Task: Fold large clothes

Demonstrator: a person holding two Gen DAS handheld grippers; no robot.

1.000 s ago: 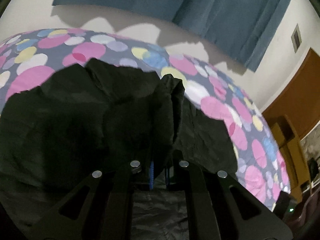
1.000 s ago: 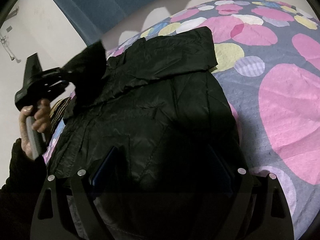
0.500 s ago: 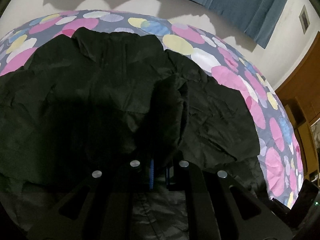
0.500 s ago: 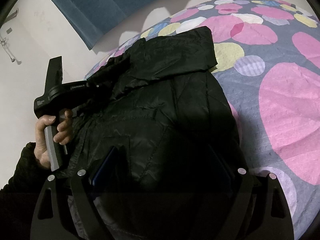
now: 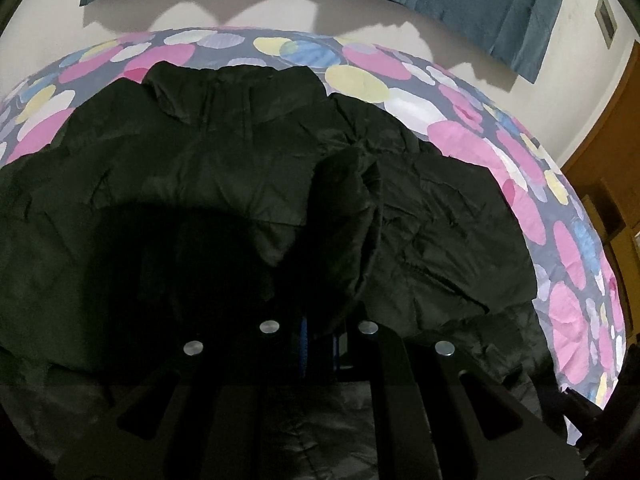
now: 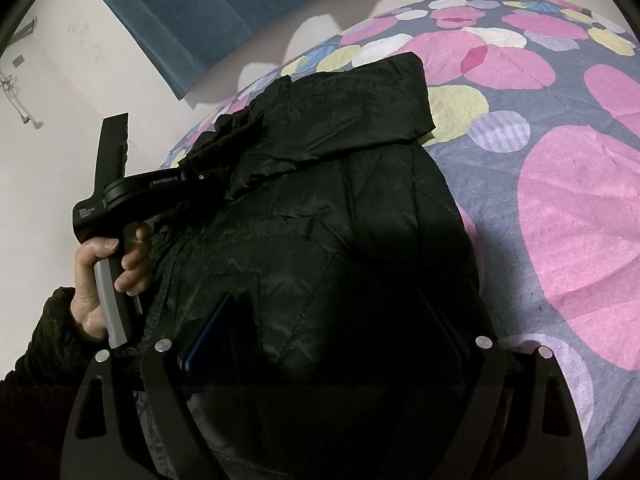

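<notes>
Blue curtains [image 5: 480, 0] hang on the pale wall at the top of both views, and below them lies a bed cover [image 6: 560, 220] with big pink, yellow and blue spots. On it a black puffy jacket [image 6: 320, 220] lies spread out, filling the middle of each view. In the left wrist view the left gripper [image 5: 318, 344] sits at the bottom middle, its jaws squeezed tight on a bunched fold of the jacket that stands up just above them. In the right wrist view a hand [image 6: 104, 276] at the middle left holds that gripper's handle, with a dark sleeve [image 6: 44, 340] below it. The right gripper [image 6: 324, 332] at the bottom of its own view has its jaws spread wide over the jacket, pinching nothing.
</notes>
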